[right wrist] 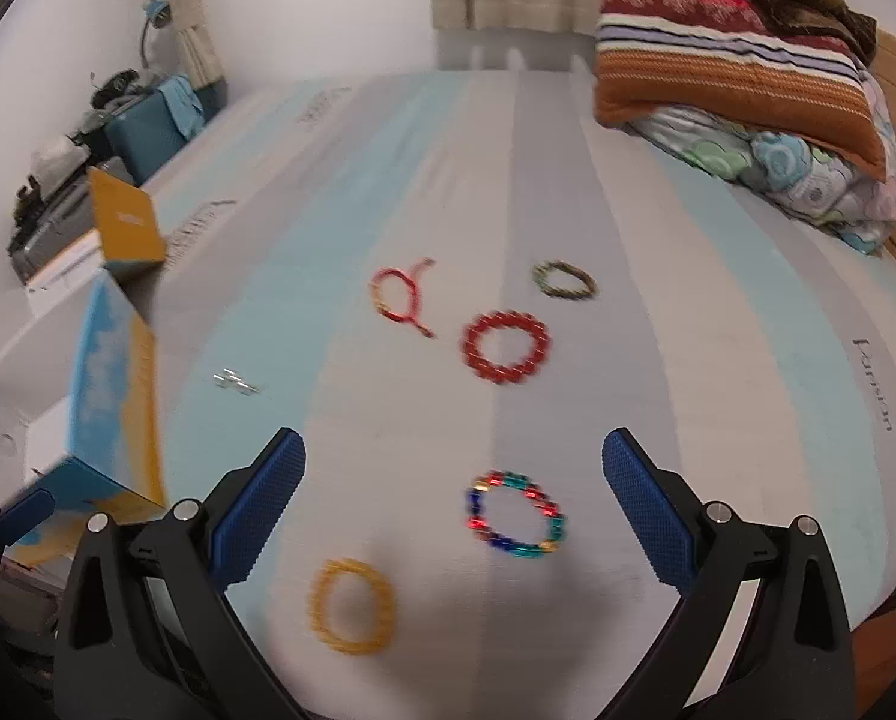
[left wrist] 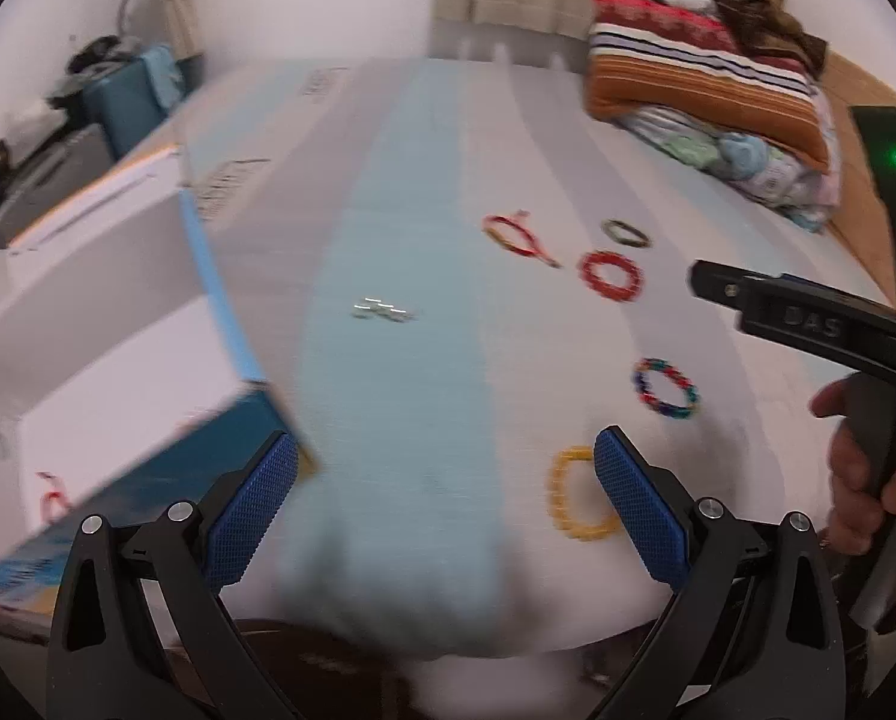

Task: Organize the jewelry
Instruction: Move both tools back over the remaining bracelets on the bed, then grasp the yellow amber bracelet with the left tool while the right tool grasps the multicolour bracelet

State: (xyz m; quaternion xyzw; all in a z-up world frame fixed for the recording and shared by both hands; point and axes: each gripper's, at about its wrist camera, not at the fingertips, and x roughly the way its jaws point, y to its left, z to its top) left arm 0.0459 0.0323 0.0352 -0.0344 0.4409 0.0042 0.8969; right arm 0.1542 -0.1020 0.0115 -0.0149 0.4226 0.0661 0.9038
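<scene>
Several bracelets lie on the striped mattress (right wrist: 658, 324): a yellow one (right wrist: 351, 606) (left wrist: 577, 495), a multicoloured one (right wrist: 515, 515) (left wrist: 665, 388), a red beaded one (right wrist: 506, 347) (left wrist: 610, 276), a dark one (right wrist: 565, 279) (left wrist: 626, 233) and a red cord one (right wrist: 401, 297) (left wrist: 517, 235). A small silver piece (right wrist: 237, 383) (left wrist: 383, 310) lies to the left. My left gripper (left wrist: 446, 504) is open and empty beside the open box (left wrist: 105, 384). My right gripper (right wrist: 454, 510) is open and empty just before the multicoloured bracelet.
The blue and orange box (right wrist: 111, 396) with raised flaps sits at the mattress's left edge, with something red (left wrist: 51, 495) inside. Folded blankets and pillows (right wrist: 742, 78) are stacked at the far right. A teal case and clutter (right wrist: 141, 132) stand by the left wall.
</scene>
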